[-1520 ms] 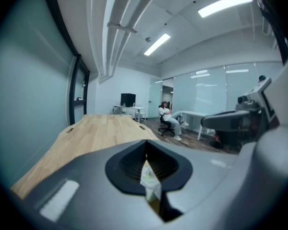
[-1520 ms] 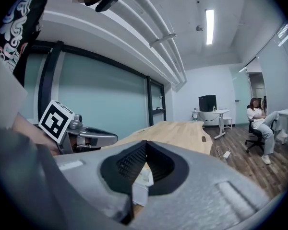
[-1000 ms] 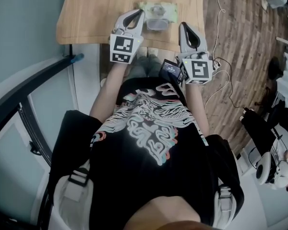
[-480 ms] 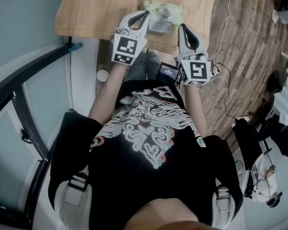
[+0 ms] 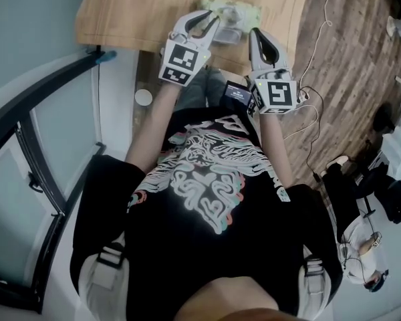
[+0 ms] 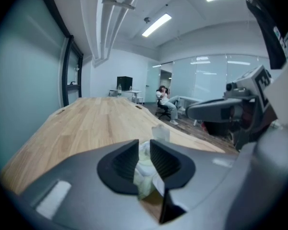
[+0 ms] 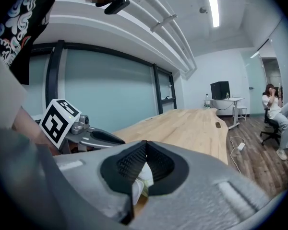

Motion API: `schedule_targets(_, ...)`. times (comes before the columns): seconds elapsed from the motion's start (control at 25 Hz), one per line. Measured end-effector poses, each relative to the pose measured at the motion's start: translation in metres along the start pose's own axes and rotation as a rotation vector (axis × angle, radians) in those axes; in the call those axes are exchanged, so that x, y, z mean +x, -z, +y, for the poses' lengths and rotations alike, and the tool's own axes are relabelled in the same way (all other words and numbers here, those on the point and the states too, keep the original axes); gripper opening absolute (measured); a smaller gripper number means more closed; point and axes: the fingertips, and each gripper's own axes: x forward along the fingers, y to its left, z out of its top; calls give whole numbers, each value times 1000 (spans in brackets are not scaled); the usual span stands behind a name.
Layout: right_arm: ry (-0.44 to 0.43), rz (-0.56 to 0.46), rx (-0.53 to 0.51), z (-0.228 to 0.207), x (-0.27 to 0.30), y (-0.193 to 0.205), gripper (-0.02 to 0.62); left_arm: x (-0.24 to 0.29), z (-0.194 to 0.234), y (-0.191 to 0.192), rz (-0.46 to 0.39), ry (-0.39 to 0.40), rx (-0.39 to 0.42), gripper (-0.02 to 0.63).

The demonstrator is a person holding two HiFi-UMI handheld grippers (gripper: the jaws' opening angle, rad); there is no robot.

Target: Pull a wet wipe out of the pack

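Clerk: Item one, wet wipe pack (image 5: 235, 7). Soft, pale green, crinkled wrapper, with a translucent flip lid (image 5: 227, 36) on the side facing you. It lies on the wooden table (image 5: 134, 15), close to the near edge, towards the table's right end.

Checker: Grippers at it?

Clerk: Your left gripper (image 5: 212, 17) sits over the pack's left part. Its jaws are a little apart and have just been opening. Pale wrapper shows through the gap, with no pad pressing on it. Your right gripper (image 5: 256, 35) is just beside the lid's right side, jaws pressed together at the tips, nothing pinched there.

Checker: Edges, room?

Clerk: Bare tabletop runs wide to your left and far beyond the pack. On your right the table edge curves away close by, with plank floor (image 5: 341, 52) and a white cable (image 5: 315, 59) past it.

Checker: View against view?

Clerk: Only the head view gives you the pack's place on the table, with a gripper on either side. The left gripper view shows the lid as a translucent flap just past the jaws. The right gripper view shows the left gripper's marker cube (image 7: 59, 121) and only a sliver of pack under its closed tips. Both gripper views show a seated person (image 6: 168, 104) far down the room.
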Motion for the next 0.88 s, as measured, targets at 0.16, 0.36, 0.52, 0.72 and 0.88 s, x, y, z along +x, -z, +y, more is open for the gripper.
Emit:
schedule_targets(0.16, -48, -14, -3, 5, 11, 4, 0, 5, -2, 7, 37, 15, 13, 62)
schedule_targets(0.36, -45, -3, 19, 1, 22, 7, 0, 11, -5, 13, 64, 40, 15, 81)
schedule_targets(0.52, -65, 7, 27, -1, 26, 12, 0, 20, -7, 15, 79, 56, 10, 87)
schedule_targets(0.72, -70, 5, 36, -6, 30, 15, -1, 29, -11, 22, 113, 79, 18, 87)
schedule_targets(0.88, -79, 4, 46, -10, 34, 17, 0, 37, -12, 33, 154, 88, 18, 95)
